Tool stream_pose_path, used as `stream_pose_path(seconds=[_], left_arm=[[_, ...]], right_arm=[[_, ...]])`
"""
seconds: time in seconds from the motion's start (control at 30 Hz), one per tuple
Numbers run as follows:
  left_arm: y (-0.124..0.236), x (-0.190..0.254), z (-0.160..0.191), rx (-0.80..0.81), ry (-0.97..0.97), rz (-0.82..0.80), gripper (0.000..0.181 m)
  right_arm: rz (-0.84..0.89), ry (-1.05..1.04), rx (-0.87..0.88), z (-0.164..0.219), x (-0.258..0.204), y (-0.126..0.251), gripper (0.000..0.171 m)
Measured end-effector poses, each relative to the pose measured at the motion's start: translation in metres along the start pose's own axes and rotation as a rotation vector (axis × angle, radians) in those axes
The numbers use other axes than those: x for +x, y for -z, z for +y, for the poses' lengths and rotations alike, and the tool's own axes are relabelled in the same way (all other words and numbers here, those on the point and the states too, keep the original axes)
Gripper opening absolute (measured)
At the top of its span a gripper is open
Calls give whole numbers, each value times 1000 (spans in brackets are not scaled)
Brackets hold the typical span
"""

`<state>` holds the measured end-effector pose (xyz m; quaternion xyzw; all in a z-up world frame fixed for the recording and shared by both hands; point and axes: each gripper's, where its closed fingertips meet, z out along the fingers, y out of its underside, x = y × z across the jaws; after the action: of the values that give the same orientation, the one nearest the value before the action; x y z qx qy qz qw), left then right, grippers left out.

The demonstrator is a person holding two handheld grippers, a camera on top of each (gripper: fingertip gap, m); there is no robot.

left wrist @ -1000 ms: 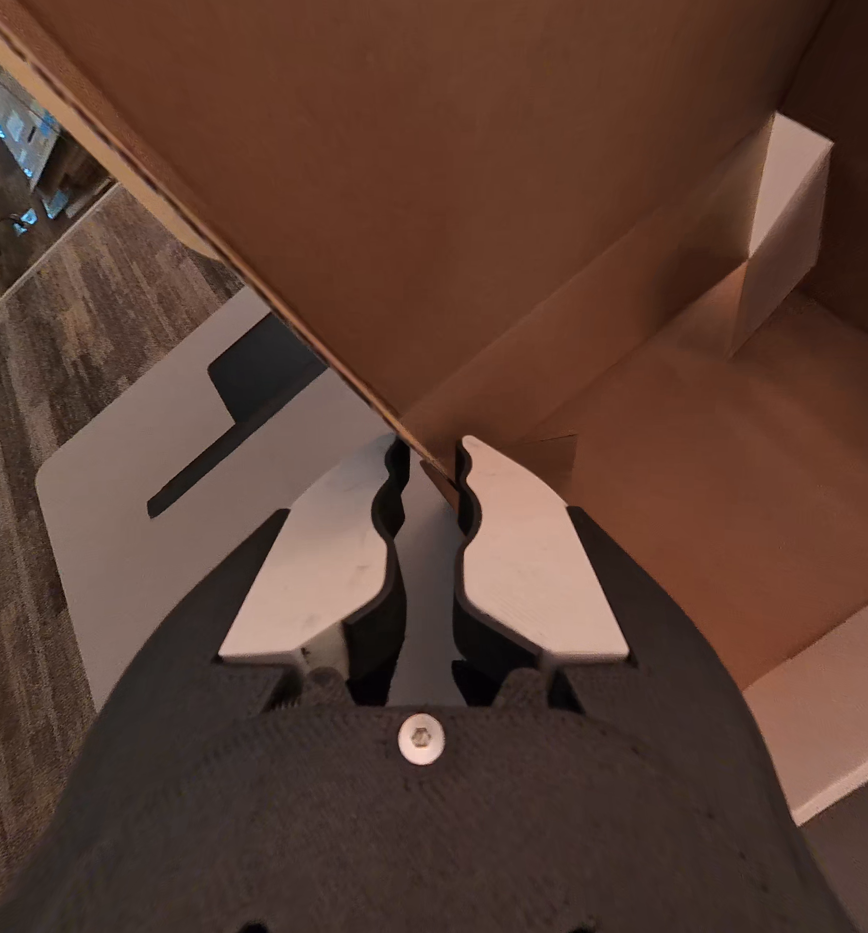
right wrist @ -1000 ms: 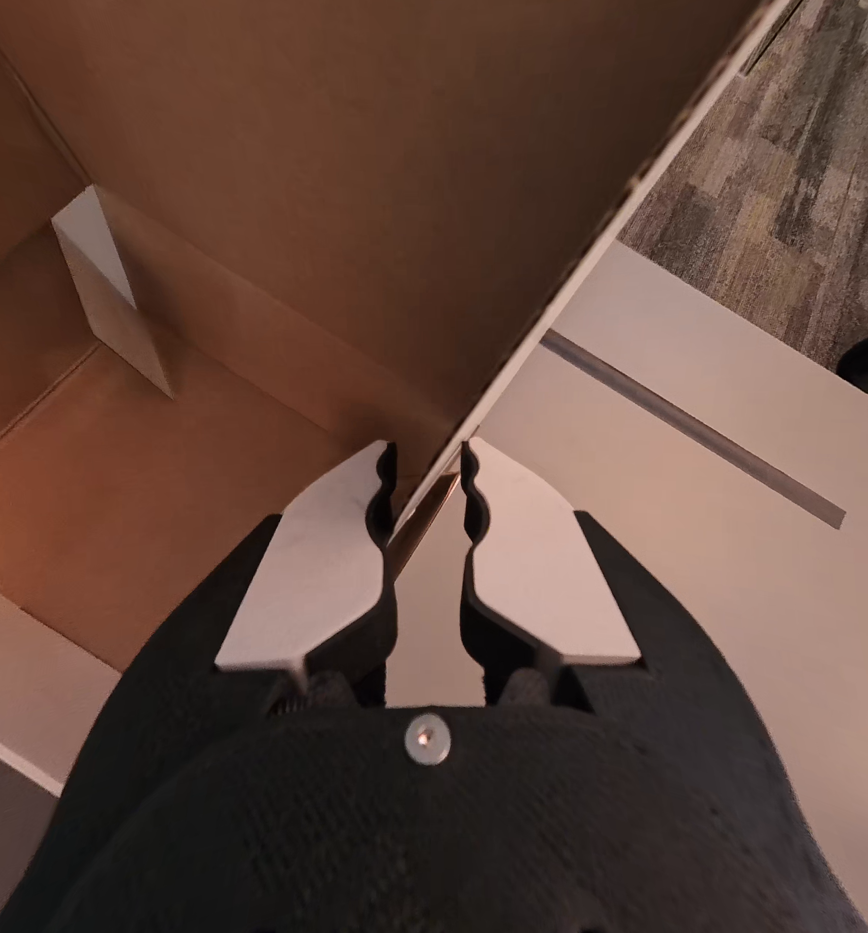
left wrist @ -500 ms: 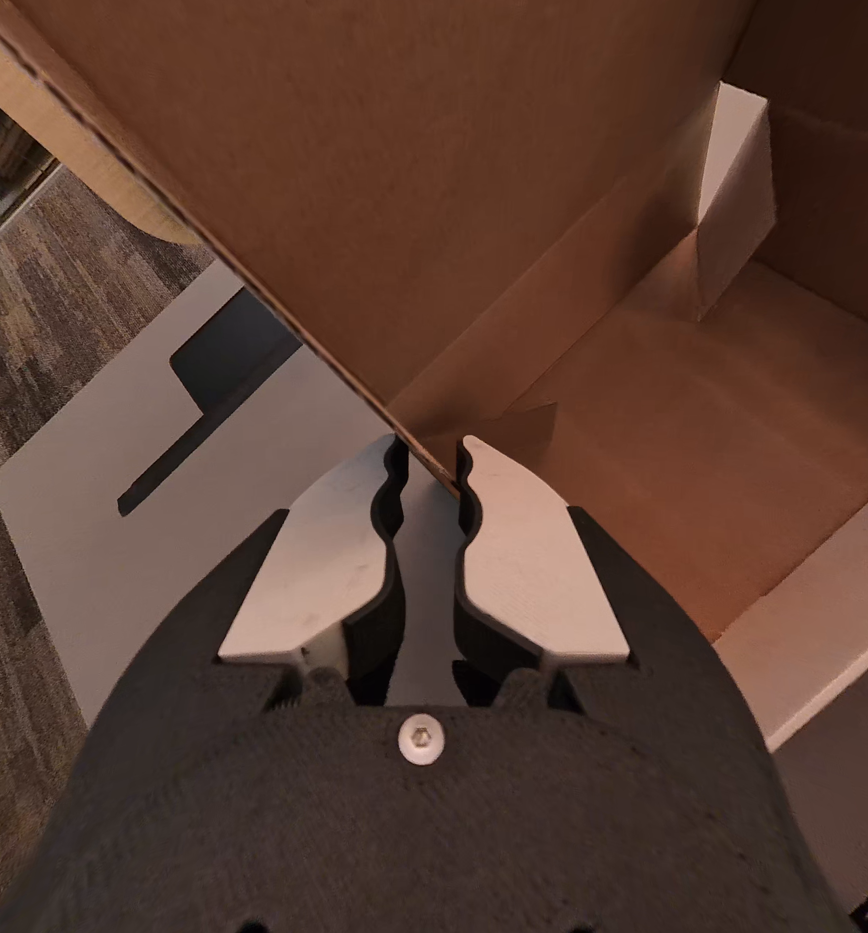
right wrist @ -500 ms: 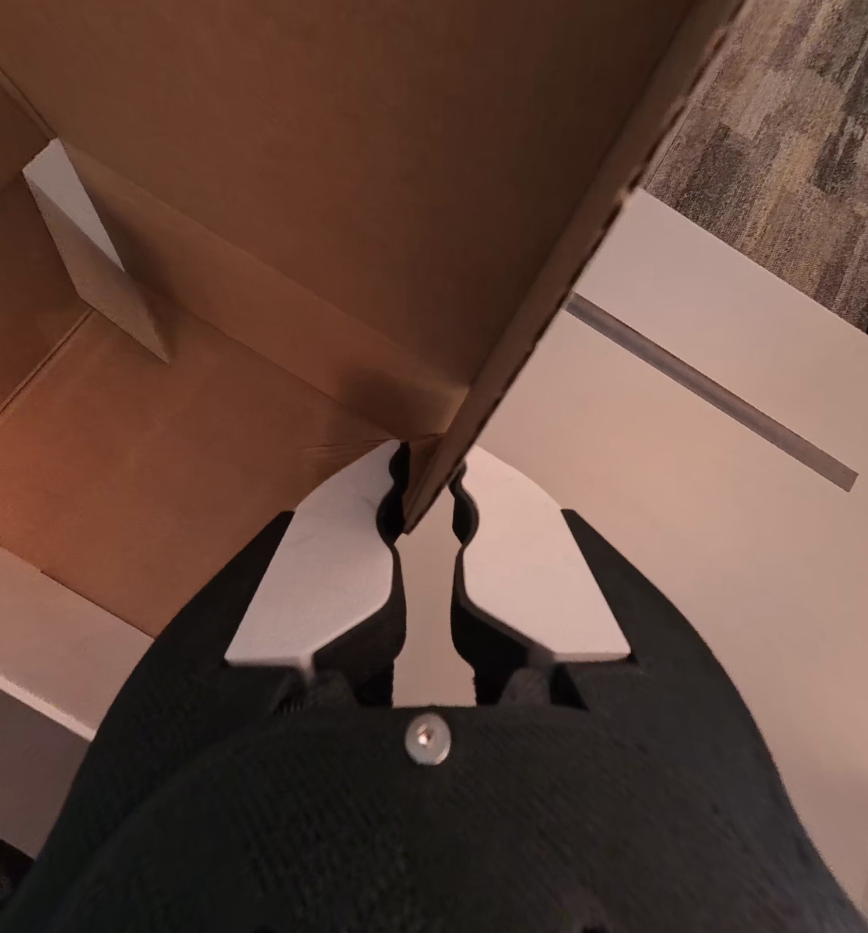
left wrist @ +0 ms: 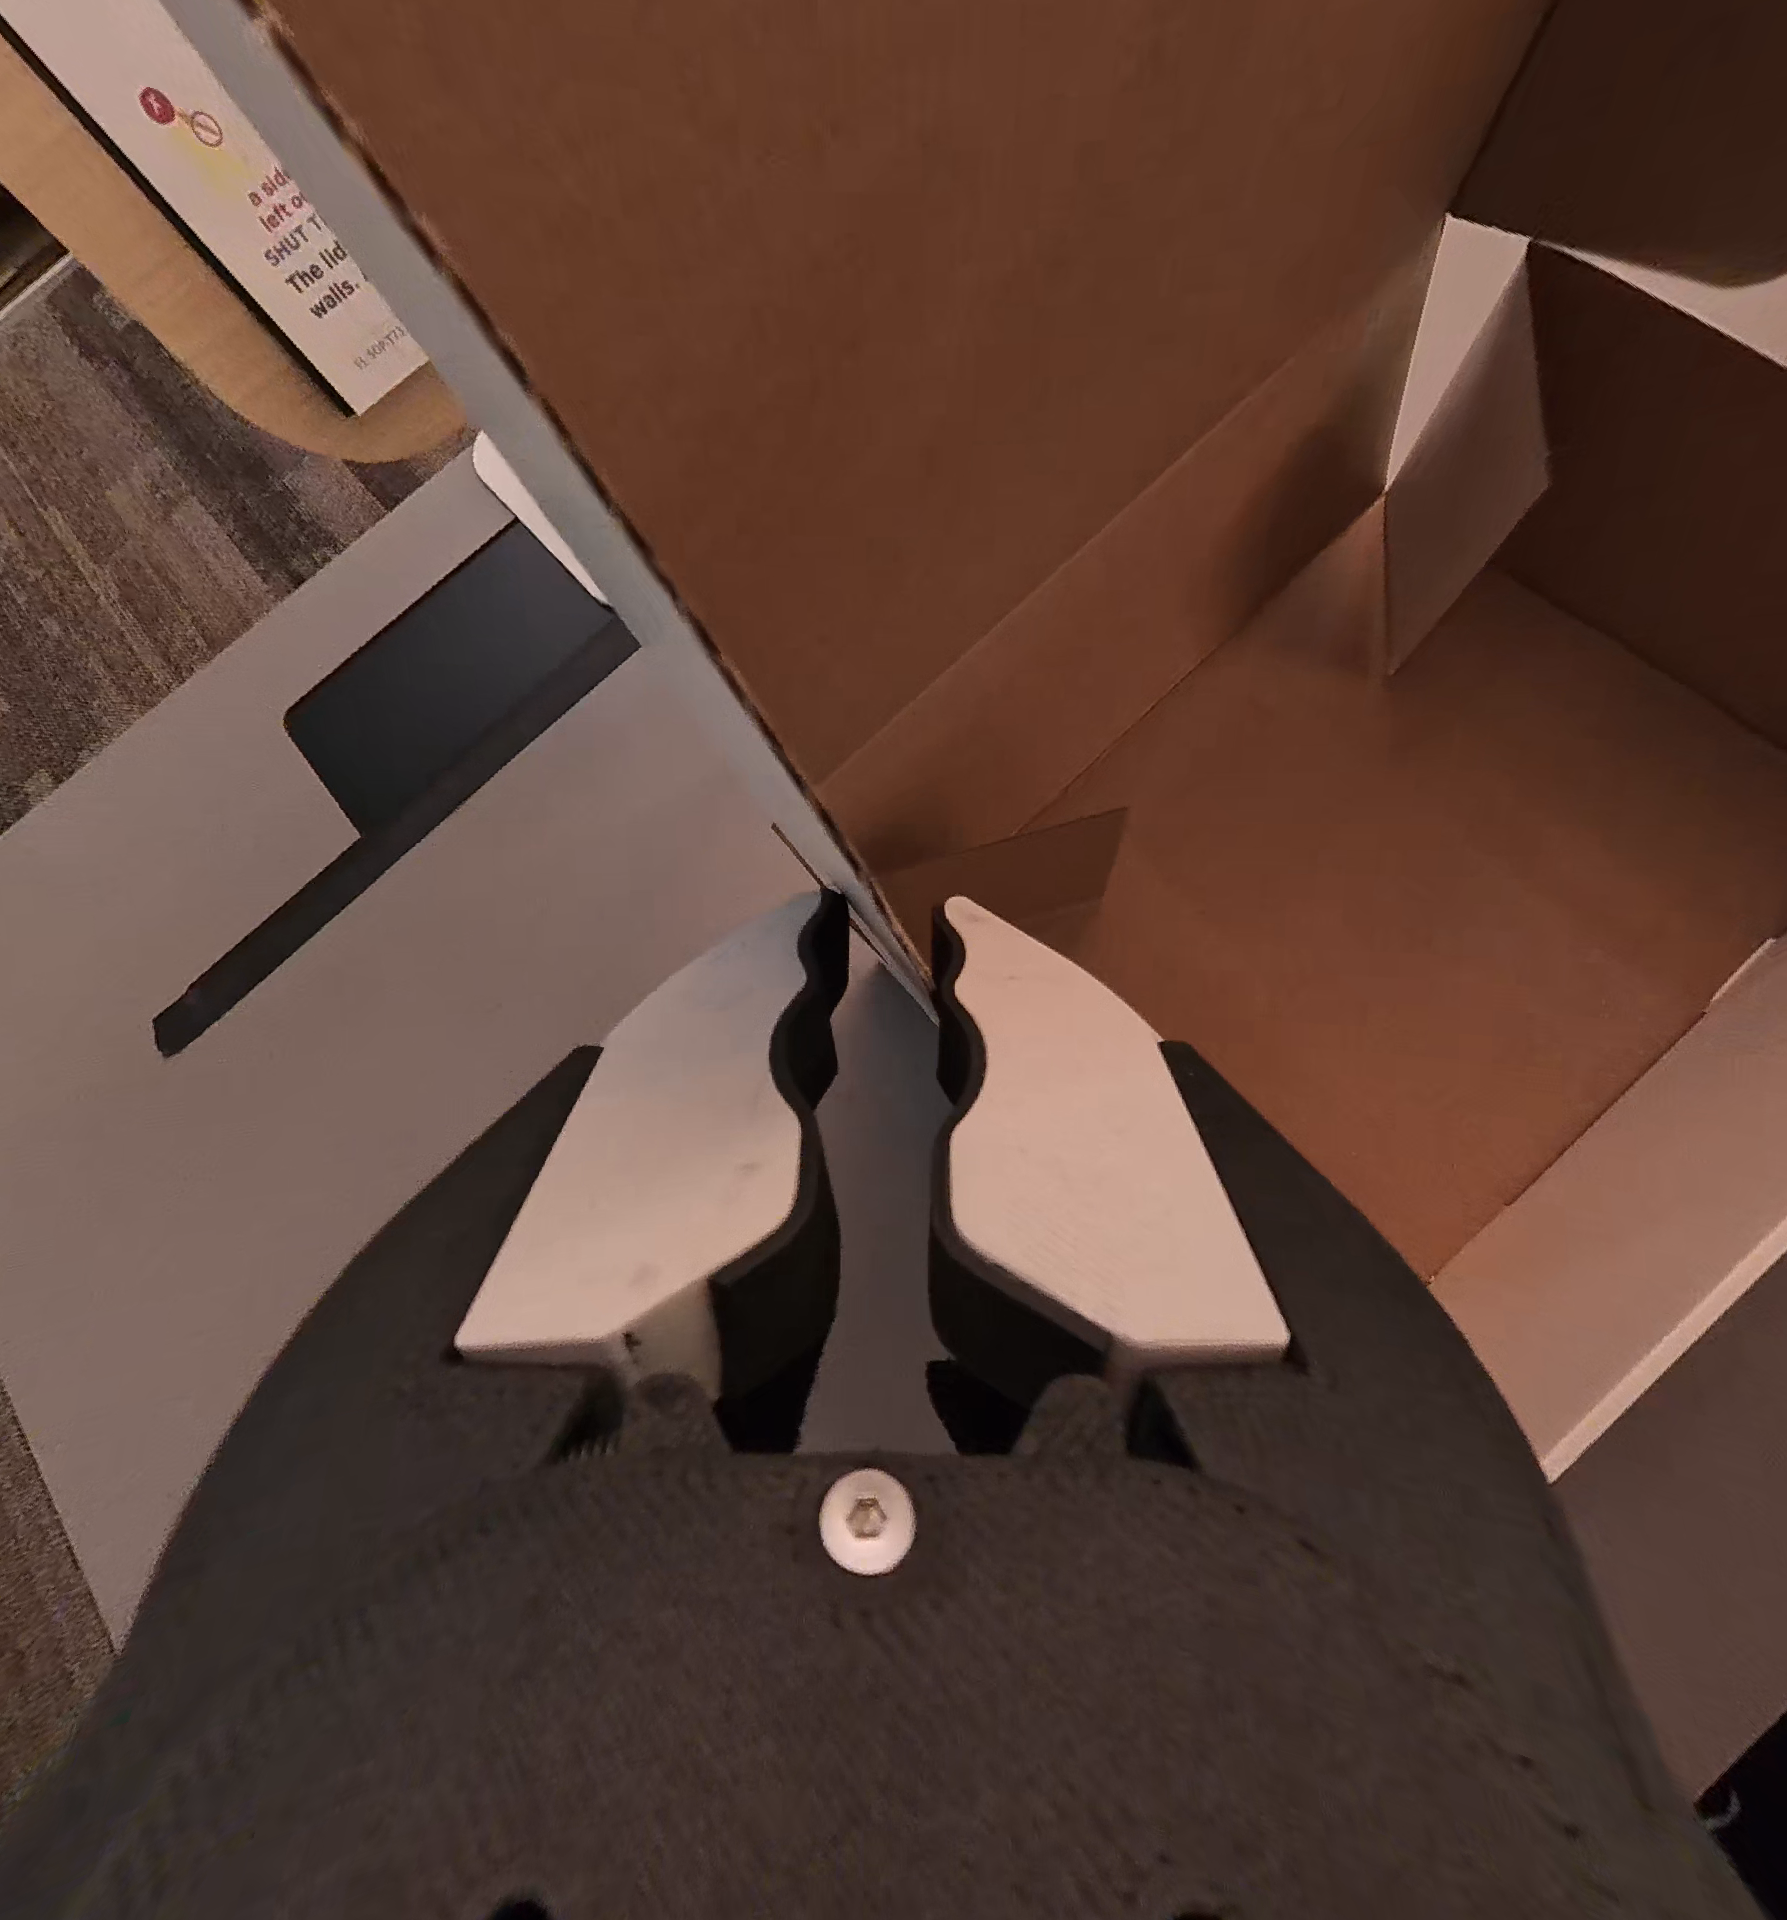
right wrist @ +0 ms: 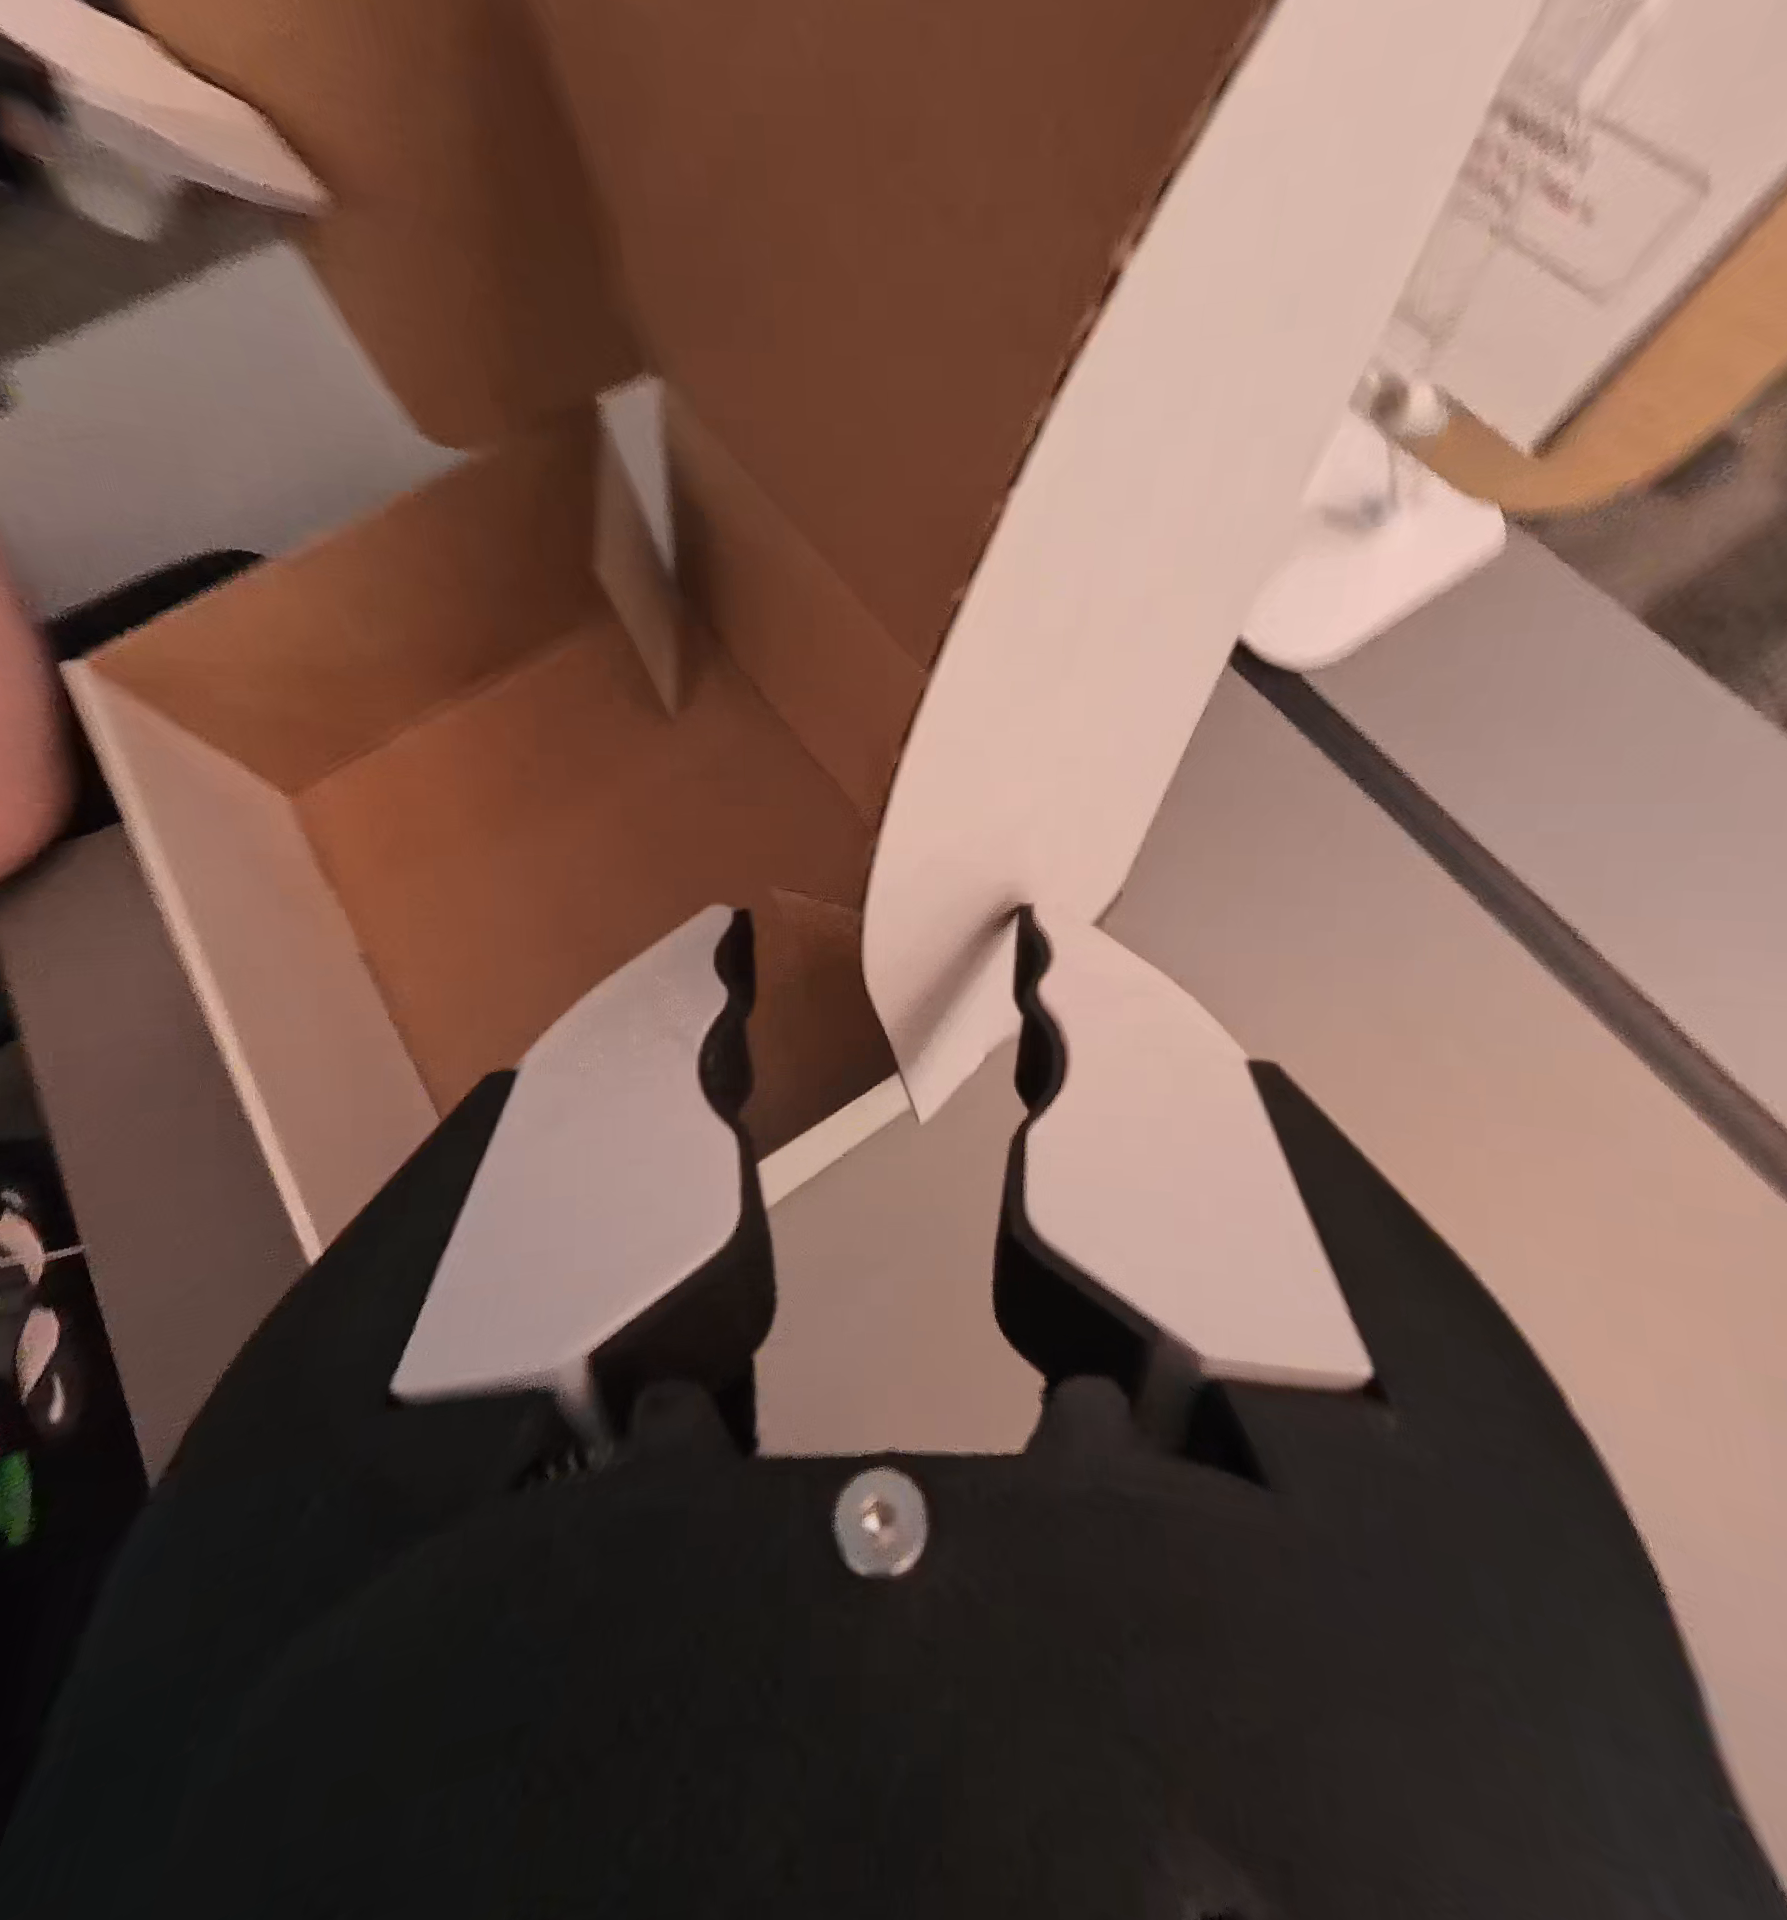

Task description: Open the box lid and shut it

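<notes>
The left gripper (left wrist: 889, 914) has its fingers a narrow gap apart with the corner of the lid's side flap (left wrist: 660, 582) between them, much as a second ago; whether they pinch it or only bracket it cannot be told. The right gripper (right wrist: 881, 920) has changed more: its fingers, close around the other side flap (right wrist: 1107, 582) half a second ago, now stand wide apart, and the flap's white corner only touches the right finger (right wrist: 1169, 1122). That flap has swung round to show its white outer face.

The lid (left wrist: 920, 343) rises from the fingers toward 12 o'clock, brown inside face showing, steeper than before. The box (left wrist: 1388, 935) lies open at 2 o'clock in the left view and 10 o'clock in the right, and both views now take in more of its front wall. It sits on a pale table (right wrist: 1491, 1039). New at 11 o'clock in the left view is a white sign (left wrist: 276, 239) behind the flap; patterned carpet (left wrist: 89, 582) lies at 9 o'clock.
</notes>
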<state>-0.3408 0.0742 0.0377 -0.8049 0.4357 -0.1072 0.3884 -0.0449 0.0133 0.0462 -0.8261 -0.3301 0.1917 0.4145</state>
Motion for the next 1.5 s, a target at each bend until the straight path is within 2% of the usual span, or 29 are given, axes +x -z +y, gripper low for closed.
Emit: stream_pose_path(seconds=[0.1,0.2,0.3,0.5,0.73,0.87,0.97,1.07,1.2,1.3,1.5], left_arm=[[0,0,1,1,1,3,14],[1,0,1,0,-3,2,14],[1,0,1,-1,-6,2,14],[1,0,1,-2,1,5,14],[0,0,1,1,0,10,14],[-1,0,0,4,1,12,14],[-1,1,0,3,-6,11,14],[-1,0,0,4,-6,13,14],[-1,0,0,9,-3,19,14],[-2,0,0,7,-12,14,15],[-2,0,0,6,-33,8,15]], right_arm=[[-152,110,226,-6,4,21,51],[-241,111,421,4,25,35,66],[-318,-4,441,26,49,20,86],[-407,-37,373,58,57,-48,115],[-533,13,433,42,30,-66,117],[-611,-91,431,41,28,-75,117],[-606,-65,396,39,21,-83,123],[-541,49,372,36,15,-87,123],[-451,148,250,56,20,-99,123],[-489,146,284,58,18,-98,120],[-482,166,307,60,26,-102,123]])
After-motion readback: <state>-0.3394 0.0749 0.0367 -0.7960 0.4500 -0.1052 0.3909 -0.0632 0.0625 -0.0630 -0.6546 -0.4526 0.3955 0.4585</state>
